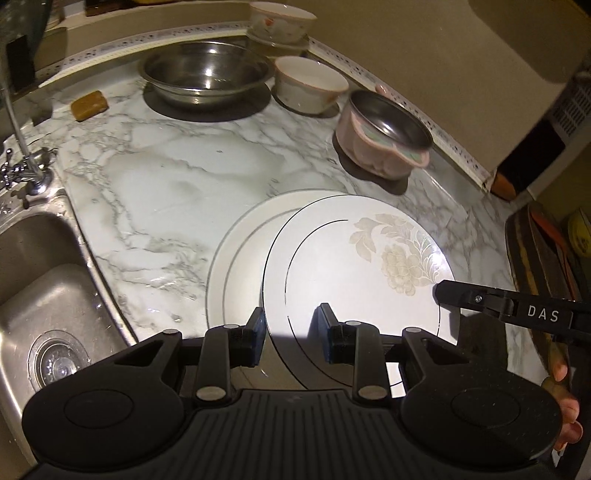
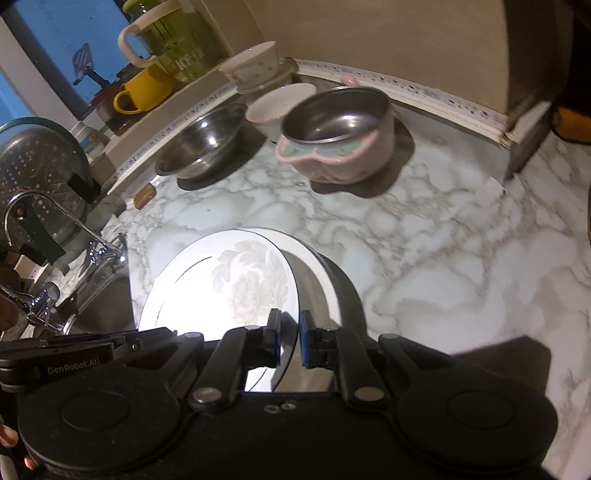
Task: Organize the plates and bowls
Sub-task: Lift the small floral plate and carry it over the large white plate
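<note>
A white plate with a pale flower print (image 1: pixel 354 266) lies tilted over a second white plate (image 1: pixel 236 258) on the marble counter (image 1: pixel 155 184). My left gripper (image 1: pixel 290 338) is open, its fingers on either side of the flowered plate's near rim. My right gripper (image 2: pixel 290 341) is shut on the flowered plate (image 2: pixel 229 280) at its right edge; one of its fingers shows in the left wrist view (image 1: pixel 476 299). The lower plate (image 2: pixel 314 269) peeks out behind. At the back stand a steel bowl (image 1: pixel 205 72), a white bowl (image 1: pixel 308 86), a pink bowl with steel liner (image 1: pixel 384 136) and another white bowl (image 1: pixel 277 22).
A steel sink (image 1: pixel 48 302) with a tap (image 1: pixel 26 162) lies at the left. A brown soap bar (image 1: pixel 89 105) sits near the back. A ledge holds a yellow mug (image 2: pixel 142 90) and a glass jug (image 2: pixel 170 40). A colander (image 2: pixel 37 166) stands left.
</note>
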`<action>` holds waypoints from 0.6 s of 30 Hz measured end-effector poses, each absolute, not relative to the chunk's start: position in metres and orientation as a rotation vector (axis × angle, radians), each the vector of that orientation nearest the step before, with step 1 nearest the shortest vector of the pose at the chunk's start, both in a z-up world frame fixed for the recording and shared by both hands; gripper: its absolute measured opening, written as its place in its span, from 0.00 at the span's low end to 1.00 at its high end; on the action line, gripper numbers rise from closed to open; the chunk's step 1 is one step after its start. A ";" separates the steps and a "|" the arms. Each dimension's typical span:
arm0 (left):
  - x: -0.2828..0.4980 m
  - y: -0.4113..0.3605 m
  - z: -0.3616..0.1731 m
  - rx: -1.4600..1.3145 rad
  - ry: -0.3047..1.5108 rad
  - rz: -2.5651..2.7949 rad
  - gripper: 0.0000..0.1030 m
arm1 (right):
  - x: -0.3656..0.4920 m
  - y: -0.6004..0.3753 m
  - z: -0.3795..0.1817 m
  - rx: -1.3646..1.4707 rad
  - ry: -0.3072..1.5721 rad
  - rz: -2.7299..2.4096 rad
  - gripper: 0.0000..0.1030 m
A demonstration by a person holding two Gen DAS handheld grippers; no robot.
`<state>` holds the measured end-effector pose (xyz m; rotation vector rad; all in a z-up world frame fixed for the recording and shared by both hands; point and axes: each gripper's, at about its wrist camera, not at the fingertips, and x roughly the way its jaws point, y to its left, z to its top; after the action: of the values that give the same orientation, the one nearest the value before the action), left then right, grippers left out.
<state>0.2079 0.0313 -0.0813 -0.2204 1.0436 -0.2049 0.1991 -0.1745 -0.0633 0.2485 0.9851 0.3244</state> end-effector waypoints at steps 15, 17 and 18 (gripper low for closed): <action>0.217 0.028 -0.098 -0.223 1.081 -0.225 0.28 | 0.197 -0.186 -0.076 0.261 1.007 0.327 0.09; 0.218 0.028 -0.098 -0.219 1.082 -0.228 0.28 | 0.198 -0.188 -0.076 0.275 1.010 0.330 0.08; 0.219 0.029 -0.098 -0.218 1.083 -0.229 0.28 | 0.198 -0.190 -0.077 0.285 1.010 0.333 0.08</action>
<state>0.2187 0.0285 -0.0979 -0.2182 1.0828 -0.2291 0.1984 -0.1898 -0.0773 0.2853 1.0105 0.3325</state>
